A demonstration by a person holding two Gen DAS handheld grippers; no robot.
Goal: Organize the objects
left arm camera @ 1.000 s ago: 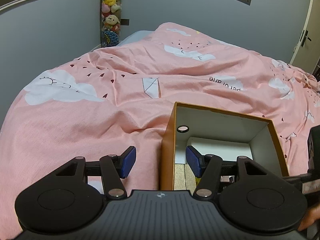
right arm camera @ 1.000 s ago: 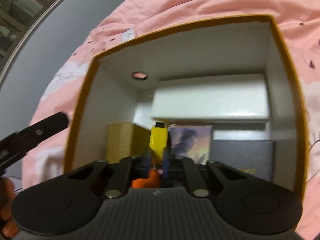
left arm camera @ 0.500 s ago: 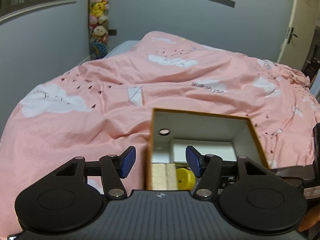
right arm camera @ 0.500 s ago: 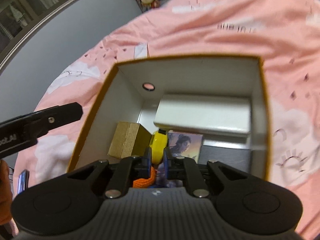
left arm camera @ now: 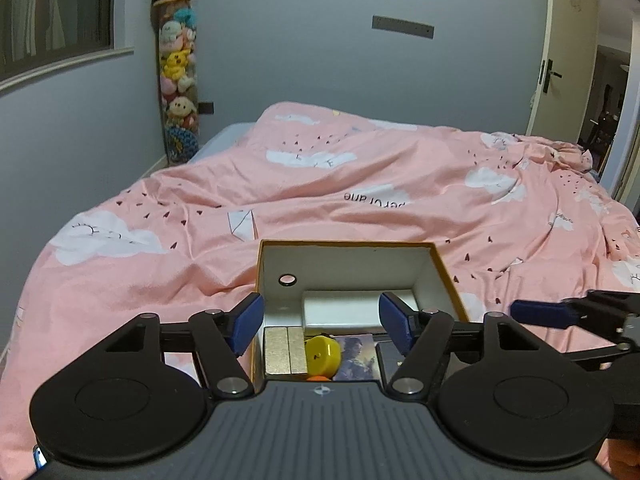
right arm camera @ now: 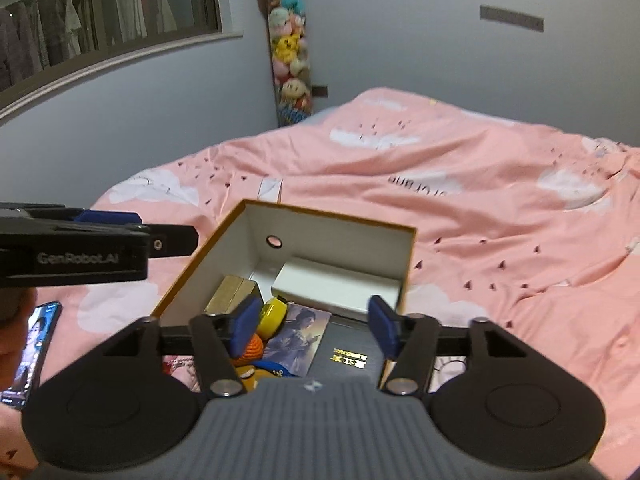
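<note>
Both grippers have pulled up and back from the open cardboard box (right arm camera: 320, 220), and the yellow toy (right arm camera: 274, 314) that sat between the right gripper's pads a second ago now lies loose inside, low centre of the right wrist view. The right gripper (right arm camera: 312, 326) has its jaws opening, with nothing pressed between them; the left gripper (left arm camera: 320, 322) is also opening wide and empty, low centre of its own frame.

Beside the toy in the box lie a gold box (right arm camera: 232, 294), a white box (right arm camera: 336, 286), a picture card (right arm camera: 298, 338) and a black case (right arm camera: 348, 356). The toy looks light, hard and smooth, so it probably slips; its flat sides seem the best hold. The card is thin and likely bends.

The box's walls look stiff but stand on a soft pink duvet (left arm camera: 360, 200), so a knock could tip it. Open bedding lies on all sides. A phone (right arm camera: 32, 344) sits at lower left.
</note>
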